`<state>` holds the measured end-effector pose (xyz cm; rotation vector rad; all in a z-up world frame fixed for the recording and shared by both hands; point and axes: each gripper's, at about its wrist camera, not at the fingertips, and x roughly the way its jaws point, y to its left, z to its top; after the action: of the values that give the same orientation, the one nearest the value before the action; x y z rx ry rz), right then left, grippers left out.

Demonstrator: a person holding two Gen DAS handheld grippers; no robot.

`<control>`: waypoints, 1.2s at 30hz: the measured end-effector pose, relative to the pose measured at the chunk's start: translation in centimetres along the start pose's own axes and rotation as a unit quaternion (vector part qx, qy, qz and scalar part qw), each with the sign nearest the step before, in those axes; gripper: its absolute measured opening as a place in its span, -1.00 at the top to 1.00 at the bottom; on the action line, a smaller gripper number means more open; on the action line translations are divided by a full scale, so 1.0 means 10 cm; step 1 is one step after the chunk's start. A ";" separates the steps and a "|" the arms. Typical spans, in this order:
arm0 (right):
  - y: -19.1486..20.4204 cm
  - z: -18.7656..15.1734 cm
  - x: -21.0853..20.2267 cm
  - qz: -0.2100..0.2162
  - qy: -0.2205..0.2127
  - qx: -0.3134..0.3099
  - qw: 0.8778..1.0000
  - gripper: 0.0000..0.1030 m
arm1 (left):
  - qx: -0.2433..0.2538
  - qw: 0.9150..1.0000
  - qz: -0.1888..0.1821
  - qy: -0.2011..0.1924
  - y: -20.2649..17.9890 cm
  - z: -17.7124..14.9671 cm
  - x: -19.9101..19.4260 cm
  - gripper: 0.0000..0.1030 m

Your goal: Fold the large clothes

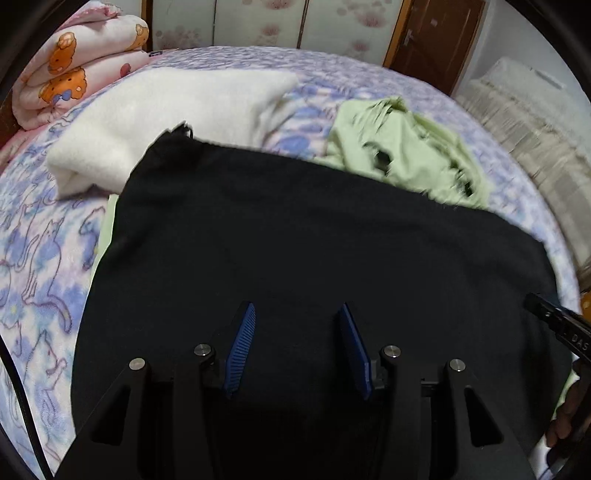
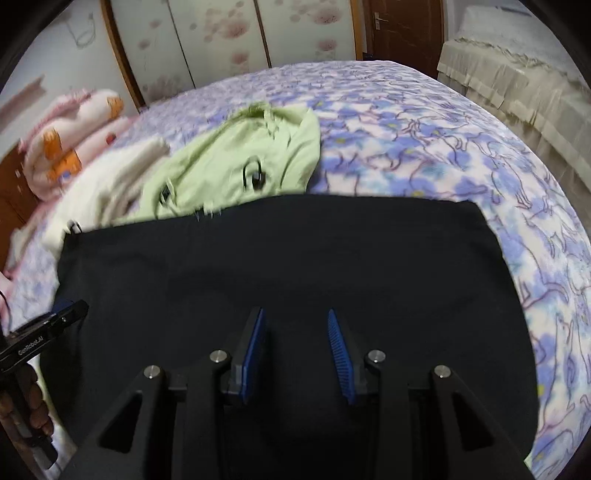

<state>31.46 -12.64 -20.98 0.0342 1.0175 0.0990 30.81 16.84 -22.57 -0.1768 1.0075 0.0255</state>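
Your black garment (image 1: pixel 295 236) lies flat on the bed (image 2: pixel 424 122), just in front of the green top (image 1: pixel 399 147). Both the left gripper (image 1: pixel 297 314) and right gripper (image 2: pixel 295 317) hang released above it, holding nothing. It looks soft and limp; pinch its near corners.

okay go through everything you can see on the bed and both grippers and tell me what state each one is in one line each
Black garment: spread flat, far edge straight.
Green garment: crumpled, unfolded, beyond the black one.
White garment: loosely folded, at the black one's far left corner.
Cartoon quilt: folded, at the bed's far left.
Left hand-held gripper: open, empty, above the black garment.
Right hand-held gripper: open, empty, above the black garment.
Door: shut.
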 end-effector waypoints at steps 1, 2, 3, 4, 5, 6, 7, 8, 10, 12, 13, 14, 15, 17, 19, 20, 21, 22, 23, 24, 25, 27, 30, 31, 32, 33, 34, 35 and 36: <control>-0.03 -0.03 0.05 -0.009 0.002 0.000 1.000 0.31 | 0.003 1.000 0.007 -0.002 0.02 -0.01 0.02 0.10; -0.11 -0.05 0.08 -0.016 0.002 0.002 1.000 0.34 | 0.005 1.000 0.010 -0.004 0.06 0.00 0.01 0.08; -0.22 -0.07 0.07 -0.029 -0.003 0.007 1.000 0.35 | 0.007 1.000 0.021 -0.005 0.12 0.01 0.01 0.08; -0.32 -0.09 0.05 -0.043 -0.006 0.012 0.999 0.35 | 0.008 0.999 0.037 -0.005 0.20 0.01 0.01 0.08; -0.51 -0.11 0.01 -0.074 -0.009 0.025 0.997 0.35 | 0.008 0.999 0.048 -0.005 0.29 0.01 0.02 0.08; -0.66 -0.14 -0.02 -0.088 -0.011 0.036 0.995 0.35 | 0.007 0.998 0.063 -0.004 0.38 -0.01 0.01 0.08; -0.84 -0.17 -0.04 -0.102 -0.011 0.049 0.994 0.35 | 0.004 0.997 0.073 -0.004 0.50 -0.03 0.01 0.06; -1.02 -0.20 -0.05 -0.108 -0.009 0.059 0.992 0.35 | 0.001 0.997 0.078 -0.004 0.59 -0.04 0.00 0.06; -1.27 -0.26 -0.11 -0.131 -0.006 0.076 0.988 0.35 | -0.002 0.996 0.094 -0.005 0.71 -0.08 -0.02 0.05; -1.44 -0.31 -0.19 -0.128 -0.003 0.095 0.987 0.35 | -0.002 0.996 0.094 -0.006 0.77 -0.10 -0.06 0.05; -1.49 -0.32 -0.23 -0.121 0.000 0.104 0.987 0.35 | -0.003 0.996 0.095 -0.005 0.76 -0.10 -0.08 0.05; -1.52 -0.34 -0.27 -0.115 0.002 0.112 0.987 0.35 | -0.004 0.995 0.095 -0.004 0.75 -0.10 -0.10 0.05; -1.53 -0.35 -0.32 -0.110 0.002 0.119 0.987 0.35 | -0.005 0.995 0.097 -0.003 0.73 -0.10 -0.15 0.06; -1.48 -0.36 -0.46 -0.095 -0.006 0.125 0.988 0.35 | -0.011 0.996 0.091 -0.007 0.69 -0.12 -0.28 0.05; -1.30 -0.40 -0.64 -0.084 -0.019 0.114 0.990 0.31 | -0.020 0.997 0.068 -0.018 0.67 -0.19 -0.47 0.05; -1.18 -0.44 -0.72 -0.079 -0.025 0.104 0.991 0.31 | -0.023 0.998 0.059 -0.024 0.62 -0.22 -0.56 0.05; -1.06 -0.47 -0.79 -0.069 -0.031 0.095 0.993 0.31 | -0.024 0.998 0.053 -0.027 0.60 -0.29 -0.65 0.05; -0.97 -0.47 -0.82 -0.053 -0.032 0.088 0.994 0.31 | -0.028 0.998 0.039 -0.029 0.52 -0.37 -0.76 0.05; -0.81 -0.51 -0.87 -0.031 -0.030 0.077 0.996 0.31 | -0.031 0.999 0.026 -0.030 0.44 -0.44 -0.84 0.03; -0.64 -0.57 -0.90 -0.014 -0.027 0.065 0.997 0.31 | -0.032 0.999 0.012 -0.025 0.40 -0.51 -0.88 0.02; -0.48 -0.62 -0.93 0.002 -0.024 0.051 0.998 0.31 | -0.031 0.999 0.002 -0.018 0.32 -0.59 -0.91 0.01; -0.19 -0.75 -0.95 0.025 -0.015 0.019 0.999 0.31 | -0.028 1.000 -0.006 -0.007 0.21 -0.76 -0.95 0.01; 0.17 -0.95 -0.90 0.040 -0.001 -0.030 0.999 0.31 | -0.019 1.000 0.022 0.010 0.13 -1.06 -0.91 0.01; 0.20 -0.99 -0.87 0.037 0.003 -0.036 0.999 0.31 | -0.021 0.999 0.031 0.010 0.17 -1.13 -0.90 0.01; 0.21 -1.05 -0.82 0.031 0.013 -0.039 0.999 0.31 | -0.025 0.999 0.040 0.009 0.21 -1.18 -0.89 0.01; 0.17 -1.09 -0.79 0.026 0.021 -0.038 0.999 0.31 | -0.030 0.998 0.052 0.012 0.27 -1.22 -0.89 -0.01; 0.10 -1.12 -0.74 0.016 0.032 -0.032 0.999 0.31 | -0.035 0.997 0.062 0.016 0.33 -1.25 -0.89 -0.03; -0.06 -1.16 -0.68 0.001 0.046 -0.019 0.999 0.32 | -0.040 0.997 0.064 0.016 0.41 -1.28 -0.90 -0.03; -0.21 -1.18 -0.66 -0.011 0.050 -0.009 0.999 0.33 | -0.046 0.997 0.062 0.017 0.49 -1.30 -0.91 -0.03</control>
<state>18.15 -15.56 -21.76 0.0006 1.1166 0.0909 14.56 20.14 -22.31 -0.1981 1.0511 0.1830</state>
